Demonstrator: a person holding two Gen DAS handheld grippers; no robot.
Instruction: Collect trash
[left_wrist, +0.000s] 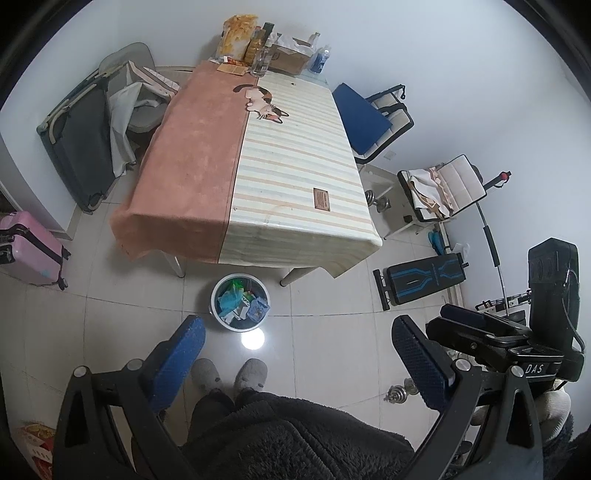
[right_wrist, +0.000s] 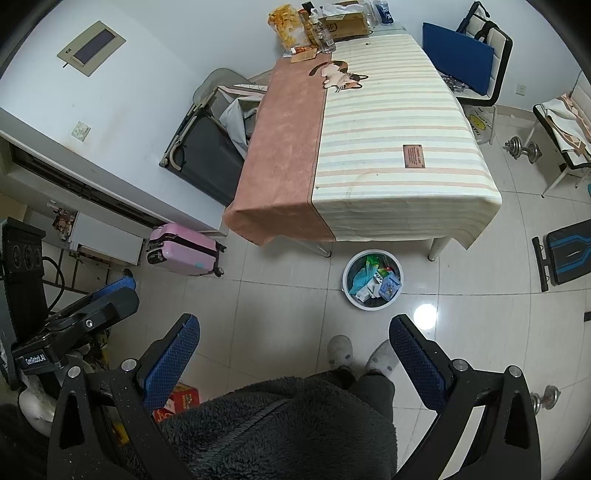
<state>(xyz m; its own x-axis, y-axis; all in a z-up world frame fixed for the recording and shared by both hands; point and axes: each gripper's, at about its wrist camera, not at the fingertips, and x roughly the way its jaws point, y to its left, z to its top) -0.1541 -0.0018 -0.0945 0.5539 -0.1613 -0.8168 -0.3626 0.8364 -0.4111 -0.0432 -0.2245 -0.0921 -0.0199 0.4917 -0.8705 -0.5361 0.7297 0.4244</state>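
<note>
A round white trash bin stands on the tiled floor in front of the table, holding several wrappers and bags. The table wears a pink and striped cloth; bottles, a snack bag and a cardboard box crowd its far end. My left gripper is open and empty, held high above the floor over the person's slippers. My right gripper is open and empty too, at much the same height. The right gripper also shows at the right edge of the left wrist view.
A pink suitcase lies left of the table beside a folded cot. Chairs, a weight bench and dumbbells stand to the right. A red box sits by the person's legs.
</note>
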